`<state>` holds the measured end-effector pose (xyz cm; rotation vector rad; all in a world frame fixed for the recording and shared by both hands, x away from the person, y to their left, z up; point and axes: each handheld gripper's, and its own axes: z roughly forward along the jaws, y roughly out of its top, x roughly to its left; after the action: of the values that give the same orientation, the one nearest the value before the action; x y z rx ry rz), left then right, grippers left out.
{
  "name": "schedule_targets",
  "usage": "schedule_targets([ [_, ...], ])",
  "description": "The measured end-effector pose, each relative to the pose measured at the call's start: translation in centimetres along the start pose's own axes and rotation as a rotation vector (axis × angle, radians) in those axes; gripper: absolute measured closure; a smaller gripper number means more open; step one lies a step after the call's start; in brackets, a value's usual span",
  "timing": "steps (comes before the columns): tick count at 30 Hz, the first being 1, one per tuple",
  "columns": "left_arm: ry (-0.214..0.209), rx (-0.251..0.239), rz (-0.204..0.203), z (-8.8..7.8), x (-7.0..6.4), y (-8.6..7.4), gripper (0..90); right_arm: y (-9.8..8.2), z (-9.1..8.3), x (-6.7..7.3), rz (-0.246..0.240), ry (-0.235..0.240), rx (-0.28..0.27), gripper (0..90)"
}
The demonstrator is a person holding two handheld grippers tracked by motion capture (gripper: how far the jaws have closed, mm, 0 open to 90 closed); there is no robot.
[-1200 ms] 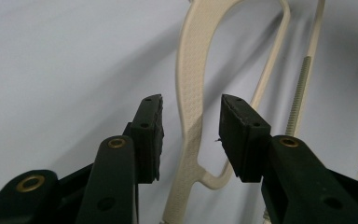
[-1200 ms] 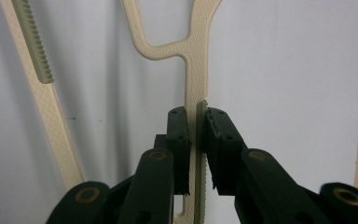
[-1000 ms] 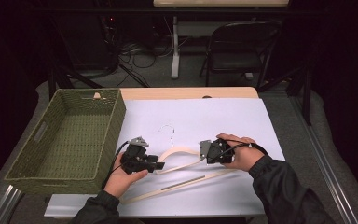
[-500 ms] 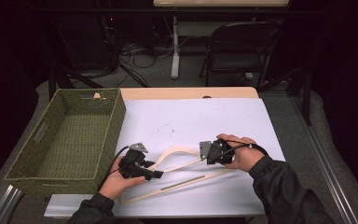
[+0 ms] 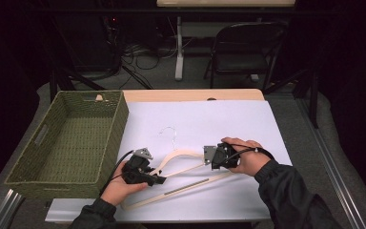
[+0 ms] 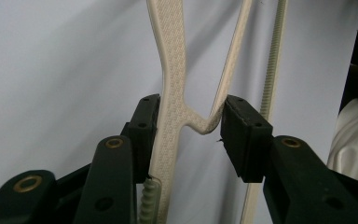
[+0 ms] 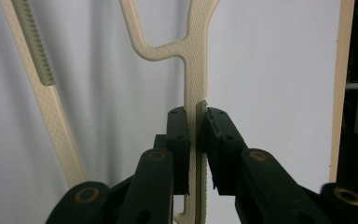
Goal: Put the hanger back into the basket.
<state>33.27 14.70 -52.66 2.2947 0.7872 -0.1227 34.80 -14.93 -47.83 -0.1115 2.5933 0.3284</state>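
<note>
- Cream plastic forms the clothes hanger [image 5: 181, 164], which lies flat on the white table cover [image 5: 228, 124], near the front edge, just right of the woven green basket [image 5: 71, 138]; its thin wire hook [image 5: 170, 136] points away from us.
- Our right gripper [image 7: 196, 123] is clamped on one arm of the hanger; in the right gripper view both pads press flat on the thin textured strip.
- Our left gripper [image 6: 189, 123] sits at the other arm. Its jaws have just been closing, and in the left gripper view they bracket the shoulder notch, one pad against the broad arm, the other touching the kink of the thinner strut.
- We judge this grip as only just made; it looks less square than the right one.
- To do the step well, we would finish closing the left jaws until both pads bear firmly, since the notch could let a pad slide.
- We would then lift with both hands together, keeping the hanger level, so it neither twists nor flexes.
- The basket stands close on the left; its wall would have to be cleared if the hanger goes there.
</note>
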Motion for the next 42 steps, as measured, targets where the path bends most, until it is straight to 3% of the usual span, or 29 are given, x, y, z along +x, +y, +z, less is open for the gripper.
schedule_targets([
  [4, -0.001, 0.005, 0.024, -0.5, -0.7, 0.1, 62.4, 0.2, -0.3, 0.1, -0.011, -0.015, 0.003, 79.3],
  [5, 0.000, 0.008, 0.031, -0.7, -0.9, 0.1, 63.9, 0.2, -0.3, 0.2, -0.012, -0.030, -0.018, 79.2],
  [6, 0.011, 0.007, 0.037, -0.9, -1.2, 0.2, 66.0, 0.3, -0.6, 0.2, -0.004, -0.014, 0.010, 79.1],
  [8, 0.004, 0.021, 0.057, -1.1, -1.6, 0.3, 72.7, 0.2, -0.6, 0.3, -0.013, -0.047, -0.022, 78.7],
  [12, -0.001, 0.008, 0.075, -1.8, -2.4, 0.5, 85.6, 0.3, -0.8, 0.4, -0.014, -0.034, -0.013, 78.7],
  [13, 0.022, 0.010, 0.086, -2.0, -2.5, 0.6, 85.6, 0.3, -0.8, 0.4, -0.017, -0.038, -0.007, 78.9],
  [15, 0.009, 0.000, 0.090, -2.2, -2.6, 0.7, 86.0, 0.3, -1.0, 0.3, -0.007, -0.048, -0.024, 78.8],
  [20, 0.022, -0.005, 0.110, -2.2, -2.7, 0.6, 86.4, 0.2, -1.0, 0.2, 0.001, -0.050, -0.029, 78.6],
  [22, 0.015, -0.009, 0.110, -2.1, -2.7, 0.5, 86.5, 0.2, -0.9, 0.3, 0.023, -0.046, -0.027, 78.2],
  [24, 0.010, -0.020, 0.111, -2.0, -2.6, 0.4, 86.6, 0.2, -1.0, 0.1, 0.015, -0.040, -0.024, 77.8],
  [25, -0.010, -0.034, 0.105, -2.0, -2.5, 0.3, 86.6, 0.1, -0.9, 0.1, 0.021, -0.044, -0.035, 77.7],
  [28, -0.013, -0.049, 0.111, -2.2, -2.7, 0.2, 86.8, 0.1, -1.3, -0.1, 0.042, -0.031, -0.025, 75.7],
  [32, 0.011, -0.093, 0.104, -3.0, -3.0, 0.1, 87.1, -0.3, -1.8, -0.6, 0.094, -0.069, -0.097, 63.0],
  [35, -0.006, -0.131, 0.078, -3.6, -3.0, 0.0, 87.1, -0.5, -2.4, -0.8, 0.115, -0.099, -0.124, 56.7],
  [37, 0.003, -0.168, 0.058, -4.8, -3.3, 0.0, 87.1, -1.3, -3.5, -0.9, 0.163, -0.121, -0.151, 52.5],
  [40, 0.031, -0.179, 0.058, -5.6, -3.7, 0.0, 87.1, -2.0, -4.2, -1.0, 0.210, -0.144, -0.187, 50.2],
  [42, 0.058, -0.197, 0.052, -6.7, -4.0, 0.0, 87.1, -3.1, -5.1, -1.1, 0.279, -0.158, -0.229, 48.7],
])
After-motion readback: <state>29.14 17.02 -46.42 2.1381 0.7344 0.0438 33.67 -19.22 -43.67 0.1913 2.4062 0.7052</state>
